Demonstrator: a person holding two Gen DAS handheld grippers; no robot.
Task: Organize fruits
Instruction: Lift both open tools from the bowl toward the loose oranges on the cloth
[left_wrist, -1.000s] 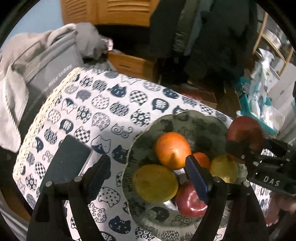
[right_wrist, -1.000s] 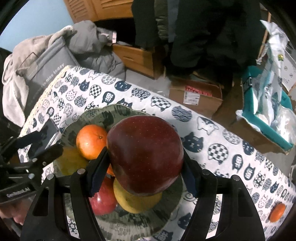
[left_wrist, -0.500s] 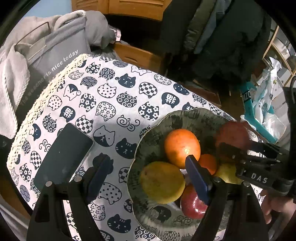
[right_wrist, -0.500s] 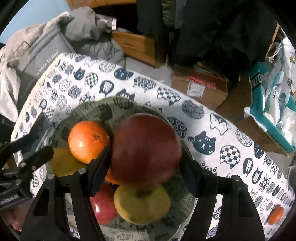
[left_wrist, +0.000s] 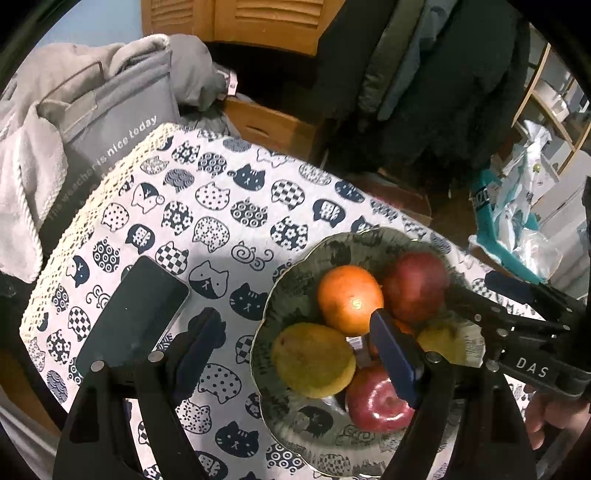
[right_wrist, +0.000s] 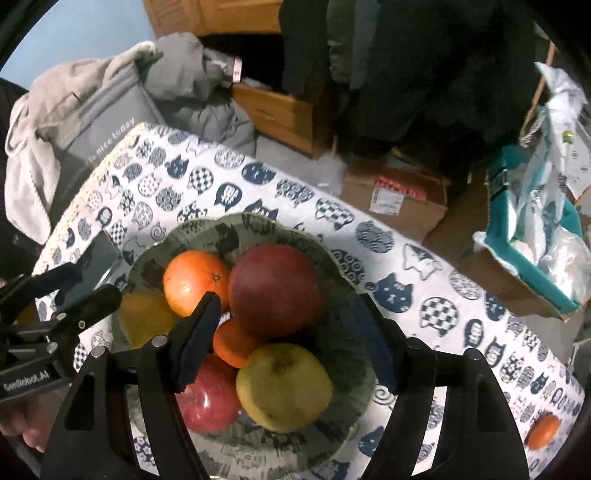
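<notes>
A grey-green cat-patterned bowl (right_wrist: 340, 266) (left_wrist: 295, 280) sits on the cat-print tablecloth and holds several fruits. A big dark red apple (right_wrist: 275, 290) (left_wrist: 415, 286) rests in it, against an orange (right_wrist: 195, 282) (left_wrist: 349, 297). My right gripper (right_wrist: 286, 338) (left_wrist: 471, 284) hangs just above; its jaws are opening and the pads stand clear of the apple. A yellow-green apple (right_wrist: 284, 386), a shiny red apple (right_wrist: 207, 402) and a mandarin (right_wrist: 232, 341) lie beneath it. My left gripper (left_wrist: 295, 349) (right_wrist: 90, 284) stands open and empty over the bowl's left rim, above a yellow fruit (left_wrist: 312, 360).
A dark phone (left_wrist: 133, 314) lies on the cloth left of the bowl. One loose orange (right_wrist: 543, 430) sits at the table's right end. Beyond the table's far edge are a grey bag (left_wrist: 110, 122), a cardboard box (right_wrist: 395, 195) and a teal bag (right_wrist: 532, 236).
The right gripper set the big red apple down into the bowl, spread its jaws off it and drew back a little. The left gripper stayed open and hardly moved.
</notes>
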